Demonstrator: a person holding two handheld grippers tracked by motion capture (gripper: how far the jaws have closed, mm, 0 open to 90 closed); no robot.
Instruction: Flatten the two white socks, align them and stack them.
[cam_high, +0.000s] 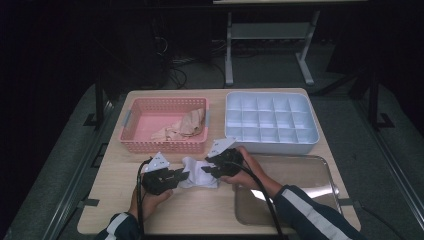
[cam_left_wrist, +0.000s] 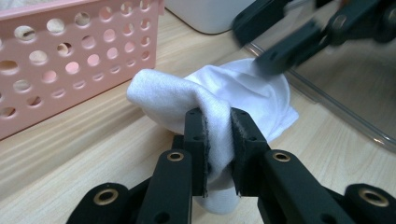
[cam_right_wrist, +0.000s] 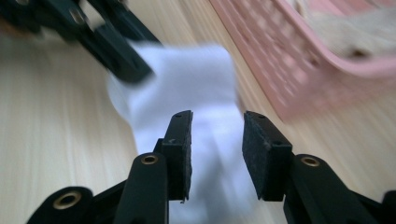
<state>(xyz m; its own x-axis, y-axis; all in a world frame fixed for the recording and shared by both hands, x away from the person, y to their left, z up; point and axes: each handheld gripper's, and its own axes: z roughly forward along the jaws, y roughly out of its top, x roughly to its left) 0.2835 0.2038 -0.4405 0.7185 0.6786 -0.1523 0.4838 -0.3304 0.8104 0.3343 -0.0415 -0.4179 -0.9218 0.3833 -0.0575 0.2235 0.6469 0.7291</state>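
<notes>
A white cloth (cam_high: 198, 175) lies crumpled on the wooden table between my two grippers. My left gripper (cam_high: 183, 175) is shut on a raised fold of it; in the left gripper view the pads (cam_left_wrist: 195, 135) pinch the white cloth (cam_left_wrist: 233, 88) between them. My right gripper (cam_high: 207, 168) comes in from the right side of the cloth. In the right gripper view its jaws (cam_right_wrist: 217, 122) stand apart above the white cloth (cam_right_wrist: 187, 79), and the pads do not press on it. The left gripper (cam_right_wrist: 122, 63) shows blurred at that cloth's far edge.
A pink perforated basket (cam_high: 162, 145) with a beige cloth (cam_high: 185, 125) inside stands behind the left gripper. A white box with several compartments (cam_high: 272, 145) sits at the back right. A shiny metal tray (cam_high: 300, 175) lies at the front right under the right forearm.
</notes>
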